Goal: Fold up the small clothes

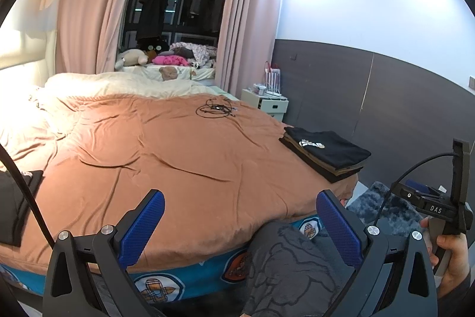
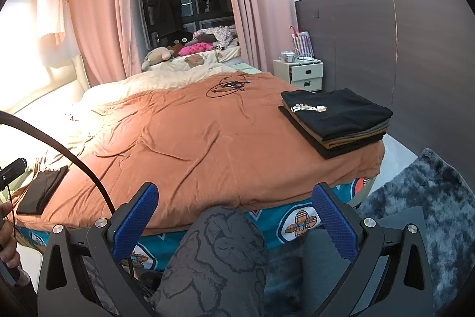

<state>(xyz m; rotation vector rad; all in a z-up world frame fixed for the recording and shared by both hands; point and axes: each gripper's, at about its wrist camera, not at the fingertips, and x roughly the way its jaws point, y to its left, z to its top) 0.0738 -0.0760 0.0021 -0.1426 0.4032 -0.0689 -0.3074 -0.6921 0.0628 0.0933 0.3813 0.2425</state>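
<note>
Both grippers hang off the foot of the bed with nothing between their fingers: the left gripper (image 1: 240,225) is spread wide, and so is the right gripper (image 2: 234,219). The task's clothes are in two places. A folded stack (image 2: 335,118) with a black printed shirt on top sits at the right corner of the blanket (image 2: 193,138), and a single dark garment (image 2: 41,189) lies flat near the left edge. The main risk, as I judge it, is that stack: it sits very near the corner where the blanket drops away, so a careless brush from the right gripper or a tug on the blanket could tip it to the floor and undo the folds. The blanket is soft and already creased, so a garment dragged across it may bunch up, or a finger may pinch blanket along with cloth. A black cable (image 2: 74,138) loops across the left of the right wrist view and could snag the dark garment when it is lifted. A tangle of cords (image 2: 228,86) lies farther up the bed, well apart from the clothes. Beyond are pink curtains (image 2: 98,20), a dark window with hanging coats, soft toys, a white nightstand (image 2: 299,73), and a grey rug (image 2: 430,213) on the floor.
</note>
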